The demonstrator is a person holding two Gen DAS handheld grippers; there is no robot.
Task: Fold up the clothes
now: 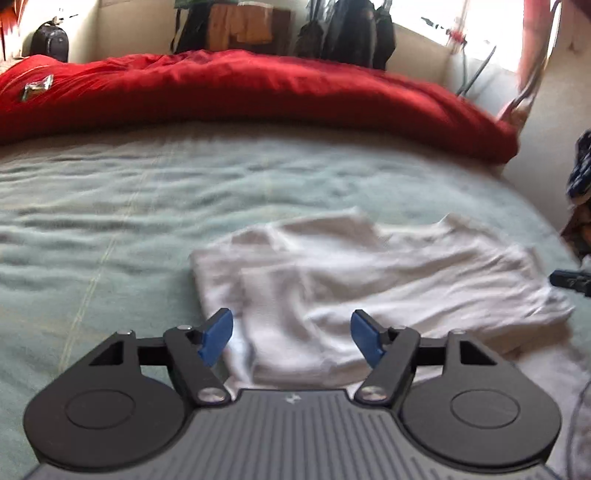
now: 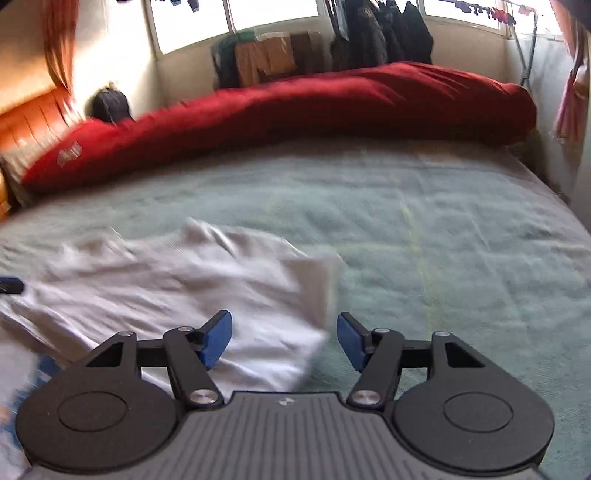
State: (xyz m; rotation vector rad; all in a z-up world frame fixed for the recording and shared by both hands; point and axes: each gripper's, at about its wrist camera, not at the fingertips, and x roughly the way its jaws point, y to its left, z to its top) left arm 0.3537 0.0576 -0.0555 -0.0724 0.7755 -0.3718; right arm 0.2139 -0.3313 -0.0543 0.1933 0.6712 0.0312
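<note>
A white garment lies partly folded and rumpled on the pale green bed cover. My left gripper hovers open above the garment's near left corner, nothing between its blue pads. In the right wrist view the same white garment spreads left of centre, its right edge folded over. My right gripper is open above the garment's near right corner, one pad over the cloth and the other over the bed cover. The tip of the other gripper shows at the left edge.
A long red duvet is bunched along the far side of the bed. Dark clothes and bags hang by the wall and windows behind it. An orange headboard is at left. A patterned item sits at the right edge.
</note>
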